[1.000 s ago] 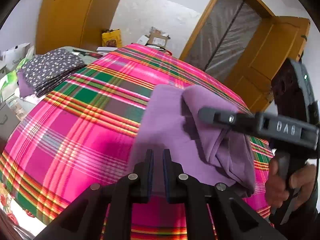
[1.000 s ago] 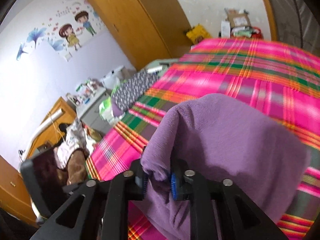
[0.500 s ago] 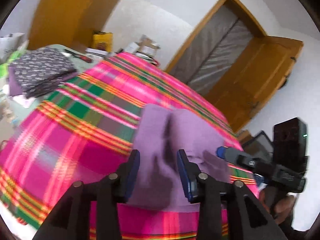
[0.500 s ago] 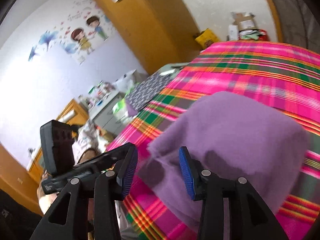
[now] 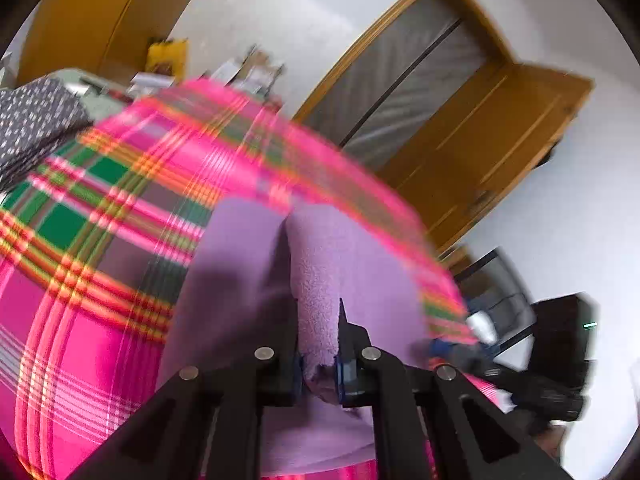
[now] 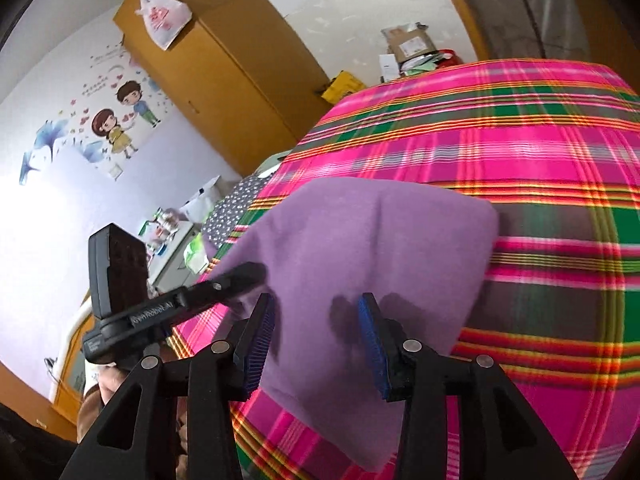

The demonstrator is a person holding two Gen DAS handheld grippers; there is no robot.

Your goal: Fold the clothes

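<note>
Lying on the near part of a bed spread with a plaid sheet (image 6: 540, 152), the purple cloth (image 6: 380, 240) is partly folded: in the right wrist view it looks like a flat panel with a soft crease down its middle, and in the left wrist view a thick rolled fold rises from its near edge. The left tongs (image 5: 318, 354) are closing on that fold, with the fleecy edge between their blue pads and seemingly pinched already. The right tongs (image 6: 316, 340) stand apart just above the cloth's near side, with nothing between them; only their shadows fall on the fabric.

The step in hand appears to be a regrip, the left side taking a new hold while the right is free. The next move probably calls for the right tongs to take the other near corner, so that both can lift and carry the edge across evenly; a one-sided pull would likely skew the fold.

Farther off, a dotted cloth (image 5: 32, 128) lies at the bed's far left. A wardrobe (image 6: 224, 60) and a door (image 5: 492, 148) stand beyond.
</note>
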